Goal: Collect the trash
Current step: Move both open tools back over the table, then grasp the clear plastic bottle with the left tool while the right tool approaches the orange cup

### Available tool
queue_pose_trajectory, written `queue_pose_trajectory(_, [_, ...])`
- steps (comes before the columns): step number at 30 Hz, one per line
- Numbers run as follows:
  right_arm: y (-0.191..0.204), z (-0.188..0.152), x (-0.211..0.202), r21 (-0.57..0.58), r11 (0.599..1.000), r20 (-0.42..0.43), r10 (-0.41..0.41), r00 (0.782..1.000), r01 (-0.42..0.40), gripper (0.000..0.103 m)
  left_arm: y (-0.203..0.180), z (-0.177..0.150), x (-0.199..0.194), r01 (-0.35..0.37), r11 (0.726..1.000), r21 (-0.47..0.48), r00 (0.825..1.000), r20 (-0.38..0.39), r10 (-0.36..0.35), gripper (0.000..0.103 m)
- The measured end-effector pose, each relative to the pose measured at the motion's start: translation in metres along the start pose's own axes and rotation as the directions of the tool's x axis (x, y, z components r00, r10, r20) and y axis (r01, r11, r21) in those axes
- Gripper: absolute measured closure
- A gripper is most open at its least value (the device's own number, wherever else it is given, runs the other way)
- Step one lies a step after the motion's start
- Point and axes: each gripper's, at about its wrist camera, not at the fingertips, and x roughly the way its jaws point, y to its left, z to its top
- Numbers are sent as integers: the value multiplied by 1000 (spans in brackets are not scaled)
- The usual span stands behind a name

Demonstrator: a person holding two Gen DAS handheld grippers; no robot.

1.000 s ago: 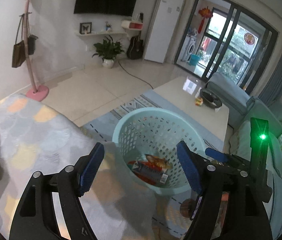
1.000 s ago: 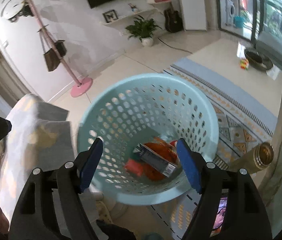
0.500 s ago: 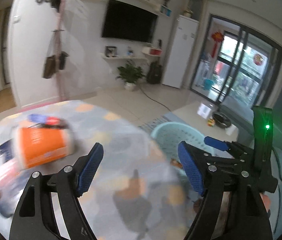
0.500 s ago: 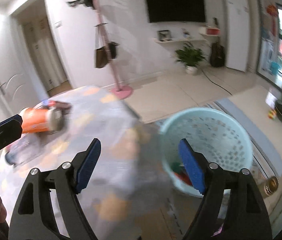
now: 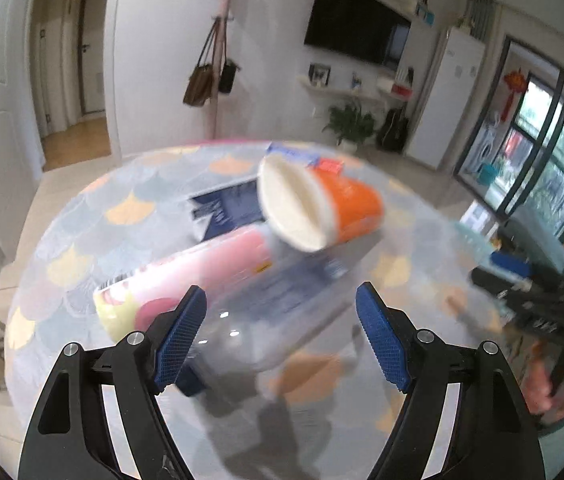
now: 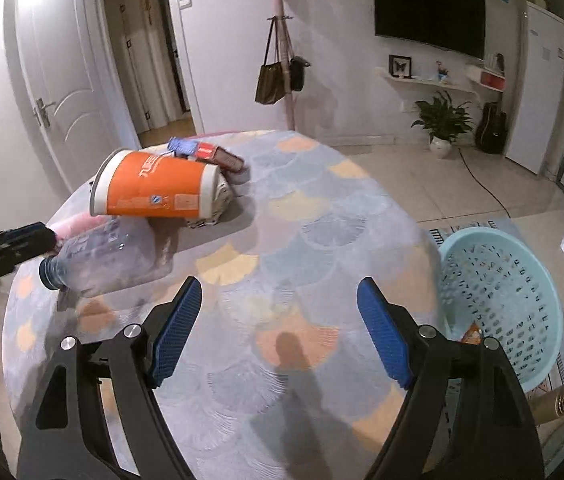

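Observation:
A pile of trash lies on the round table: an orange paper cup on its side, a clear plastic bottle, a pink packet, a dark blue packet and a red-and-blue wrapper. My left gripper is open, just over the bottle. It shows at the left edge of the right wrist view. My right gripper is open and empty over the bare tablecloth. The light blue basket stands on the floor at the table's right.
A pink coat stand with bags stands behind the table. A potted plant and a guitar stand by the far wall. A brass can stands beside the basket. The right gripper shows at the right in the left wrist view.
Both grippers have swung away from the basket toward the table. The left gripper now hovers close over the bottle and the pile. Both stay open and empty.

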Motion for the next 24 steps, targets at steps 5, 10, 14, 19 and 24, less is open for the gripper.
queue_pose_trajectory(5, [4,6,5,4,1000,-7,0,1000,0,27,10,-2,21,22,1000,15,998,-64,-21,28])
queue_pose_trajectory(10, [5,9,12,7,1000,-22,19,1000,-18,27,6,-5,27,5,998,55,997,-79,-1,28])
queue_pose_trajectory(14, [9,10,15,2,1000,-26,29,999,-29,27,-5,-12,15,78,994,81,988,-137,-66,30])
queue_pose_trajectory(19, [15,13,22,-6,999,-33,39,999,-39,27,-29,-22,12,77,982,170,984,-174,-47,30])
queue_pose_trajectory(24, [22,20,21,-21,998,-28,51,998,-51,27,-28,-20,39,58,987,147,980,-198,-28,30])
